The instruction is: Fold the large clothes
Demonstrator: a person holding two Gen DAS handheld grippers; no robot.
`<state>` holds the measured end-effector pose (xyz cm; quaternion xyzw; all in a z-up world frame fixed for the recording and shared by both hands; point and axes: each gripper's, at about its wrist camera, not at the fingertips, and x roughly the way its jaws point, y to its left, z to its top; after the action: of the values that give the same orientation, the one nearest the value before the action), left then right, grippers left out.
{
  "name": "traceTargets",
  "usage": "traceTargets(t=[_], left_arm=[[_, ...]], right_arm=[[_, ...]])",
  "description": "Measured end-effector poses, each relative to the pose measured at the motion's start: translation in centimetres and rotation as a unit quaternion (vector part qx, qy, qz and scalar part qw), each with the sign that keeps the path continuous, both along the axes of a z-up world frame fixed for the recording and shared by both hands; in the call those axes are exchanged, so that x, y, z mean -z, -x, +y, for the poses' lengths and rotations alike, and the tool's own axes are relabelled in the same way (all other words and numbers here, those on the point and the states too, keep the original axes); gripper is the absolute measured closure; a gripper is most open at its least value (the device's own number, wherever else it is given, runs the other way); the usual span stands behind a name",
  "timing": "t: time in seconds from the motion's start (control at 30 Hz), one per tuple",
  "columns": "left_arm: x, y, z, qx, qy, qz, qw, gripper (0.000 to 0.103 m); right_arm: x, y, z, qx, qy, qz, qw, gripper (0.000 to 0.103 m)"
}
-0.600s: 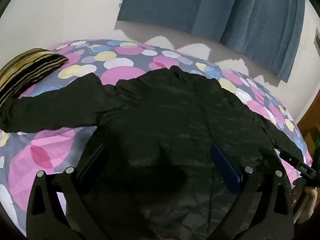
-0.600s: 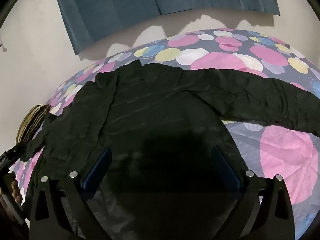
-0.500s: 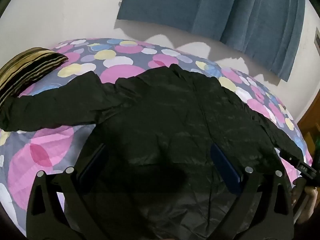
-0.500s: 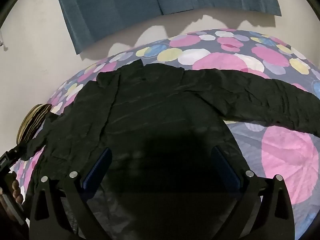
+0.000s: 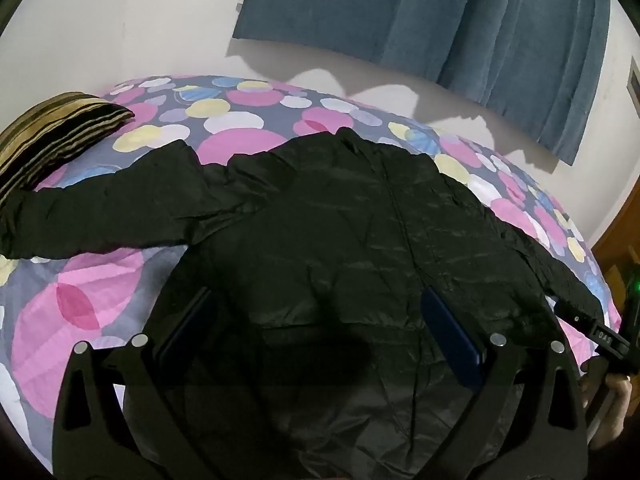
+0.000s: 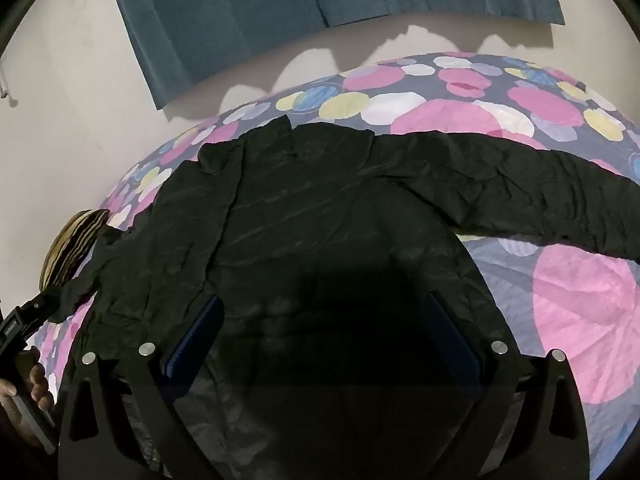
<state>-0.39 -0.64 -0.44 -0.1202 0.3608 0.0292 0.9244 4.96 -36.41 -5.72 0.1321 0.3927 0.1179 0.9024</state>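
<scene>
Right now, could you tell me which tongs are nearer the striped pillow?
Left. The left tongs hover open over the jacket, on the side where the pillow lies. The right tongs are beyond them, at the far side.

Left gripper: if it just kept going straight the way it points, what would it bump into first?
Most likely the black jacket spread on the bed. The left gripper is open and aims at the jacket's body; depth is hard to judge.
</scene>
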Motion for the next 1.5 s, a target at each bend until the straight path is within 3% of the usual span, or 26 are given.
traceTargets(t=[1.5], left_arm=[[-0.5, 0.2, -0.9, 0.006, 0.003, -0.002, 1.0000, 0.002]], right_arm=[[-0.2, 0.3, 0.7, -0.006, -0.012, 0.005, 1.000, 0.004]])
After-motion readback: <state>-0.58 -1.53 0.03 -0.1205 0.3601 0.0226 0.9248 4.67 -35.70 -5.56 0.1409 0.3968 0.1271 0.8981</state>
